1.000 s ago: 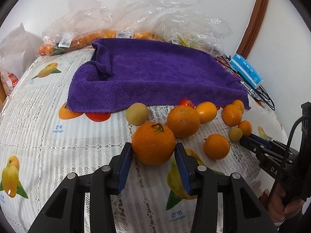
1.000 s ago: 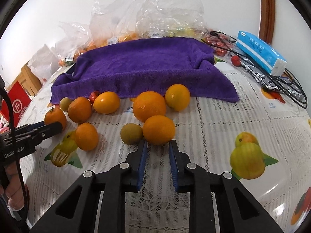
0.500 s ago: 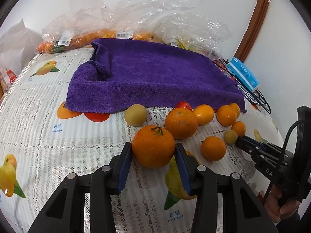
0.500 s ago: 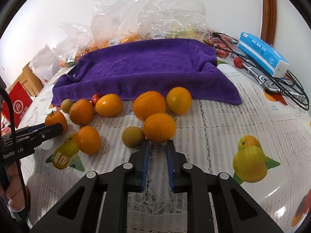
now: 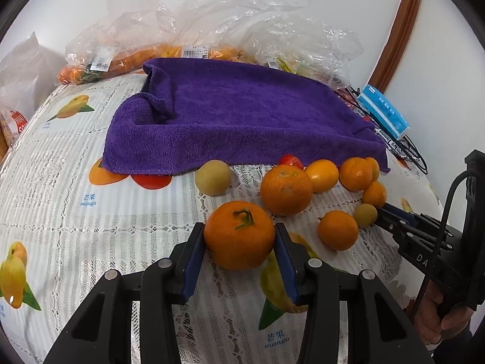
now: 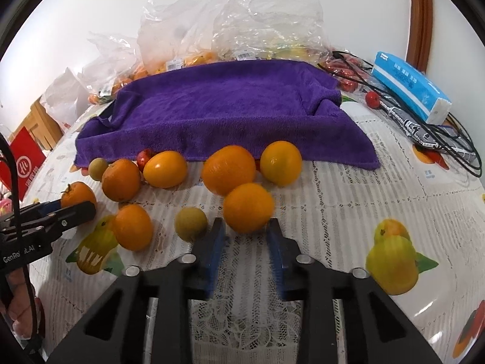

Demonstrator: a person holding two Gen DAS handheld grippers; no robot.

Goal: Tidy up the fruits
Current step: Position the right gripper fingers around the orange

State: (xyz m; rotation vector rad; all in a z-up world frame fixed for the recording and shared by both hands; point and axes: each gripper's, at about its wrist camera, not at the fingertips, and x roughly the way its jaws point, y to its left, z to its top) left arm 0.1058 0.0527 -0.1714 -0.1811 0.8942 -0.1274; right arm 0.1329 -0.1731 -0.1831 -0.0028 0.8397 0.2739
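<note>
Left gripper (image 5: 239,231) is clamped on the stemmed orange (image 5: 239,239), both pads pressed against its sides; the orange rests on the tablecloth (image 5: 91,227). The pick is judged made and the transfer not yet begun. The towel (image 5: 242,115) lies at 12 o'clock and is judged to be the destination. A straight lift is called for, then a carry over the loose fruits (image 5: 321,176) at 1 o'clock. Right gripper (image 6: 245,227) is nearly closed and nothing is held; a second orange (image 6: 248,207) sits just beyond its tips at 12 o'clock, so wider jaws are required first.
</note>
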